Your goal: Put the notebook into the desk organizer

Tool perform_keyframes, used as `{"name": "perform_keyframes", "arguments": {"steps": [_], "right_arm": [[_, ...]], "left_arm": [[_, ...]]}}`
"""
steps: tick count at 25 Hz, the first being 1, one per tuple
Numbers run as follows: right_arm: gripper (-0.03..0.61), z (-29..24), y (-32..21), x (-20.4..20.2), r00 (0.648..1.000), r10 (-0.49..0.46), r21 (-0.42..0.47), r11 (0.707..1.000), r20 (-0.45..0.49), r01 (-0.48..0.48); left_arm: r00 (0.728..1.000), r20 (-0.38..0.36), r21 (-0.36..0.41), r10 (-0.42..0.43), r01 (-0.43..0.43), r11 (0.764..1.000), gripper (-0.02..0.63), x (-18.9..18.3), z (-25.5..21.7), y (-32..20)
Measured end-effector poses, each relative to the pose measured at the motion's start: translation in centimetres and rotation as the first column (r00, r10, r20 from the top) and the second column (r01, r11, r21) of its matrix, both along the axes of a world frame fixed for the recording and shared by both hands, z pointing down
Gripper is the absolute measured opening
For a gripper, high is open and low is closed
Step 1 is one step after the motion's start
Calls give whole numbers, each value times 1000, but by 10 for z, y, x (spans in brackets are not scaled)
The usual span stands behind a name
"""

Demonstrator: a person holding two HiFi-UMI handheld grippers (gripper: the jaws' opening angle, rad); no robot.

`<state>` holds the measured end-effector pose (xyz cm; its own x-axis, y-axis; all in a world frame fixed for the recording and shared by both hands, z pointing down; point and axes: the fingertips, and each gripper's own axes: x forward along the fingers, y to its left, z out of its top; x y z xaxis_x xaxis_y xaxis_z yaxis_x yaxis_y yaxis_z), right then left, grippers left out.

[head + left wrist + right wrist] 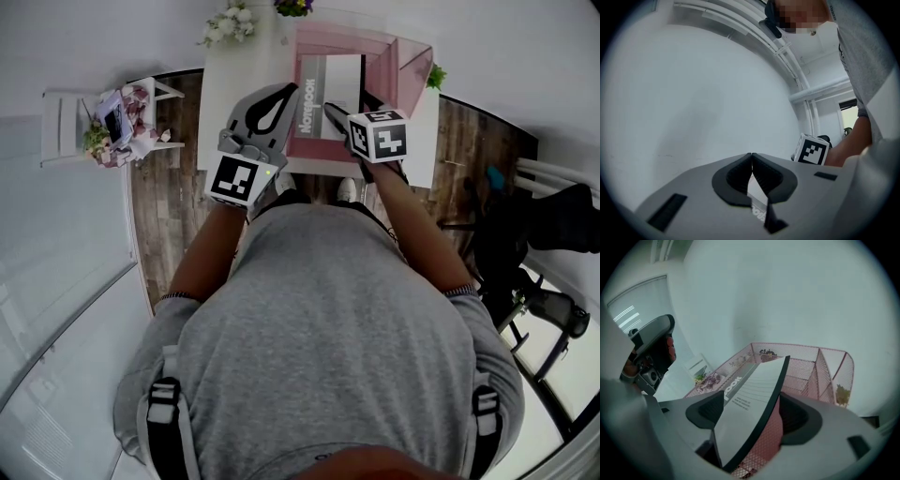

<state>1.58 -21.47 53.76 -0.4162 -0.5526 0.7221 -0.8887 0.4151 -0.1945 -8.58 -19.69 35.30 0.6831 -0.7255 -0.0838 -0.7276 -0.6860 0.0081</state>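
The grey-and-white paper notebook (754, 380) is seen leaning inside the pink wire-mesh desk organizer (806, 366), so the right tool (753, 411) is spread wide around it without pressing, seemingly for release; the left tool (752, 161) is closed and idle.

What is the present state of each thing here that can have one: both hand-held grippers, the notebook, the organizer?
Grey notebook: closed, inside the pink wire-mesh desk organizer.
Pink wire-mesh desk organizer: standing on the white table, holding the notebook.
Left hand-held gripper: shut, nothing between its jaws.
Right hand-held gripper: open, jaws around the notebook, pads not pressing it.
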Motion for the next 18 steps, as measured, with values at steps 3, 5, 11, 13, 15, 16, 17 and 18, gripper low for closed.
{"name": "perform_keyframes", "arguments": {"steps": [3,5,11,13,15,16,17,18], "right_arm": [[394,-2,-1,2,1000,17,12,1000,-16,-17],[397,-4,-1,5,999,30,17,999,-22,-30],[397,-6,-1,8,998,62,18,998,-19,-62],[397,-7,-1,9,997,73,23,997,-17,-73],[397,-10,0,8,997,80,31,996,-11,-80],[397,-11,0,7,997,80,34,996,-6,-80],[382,-12,1,6,997,77,37,996,0,-77],[356,-13,3,3,997,72,41,997,8,-73]], "left_arm": [[1000,7,3,12,-12,1000,20,-1,1,0],[1000,5,3,22,-22,1000,20,-2,1,0],[999,-3,6,53,-53,999,20,-1,-1,-3],[998,-2,5,65,-65,998,20,-2,0,-3],[997,6,0,77,-77,997,20,-2,3,-4],[996,15,-3,84,-84,996,20,-2,6,-3],[996,20,-7,91,-91,996,20,-3,8,-3],[995,22,-10,98,-97,995,20,-3,9,-3]]}}
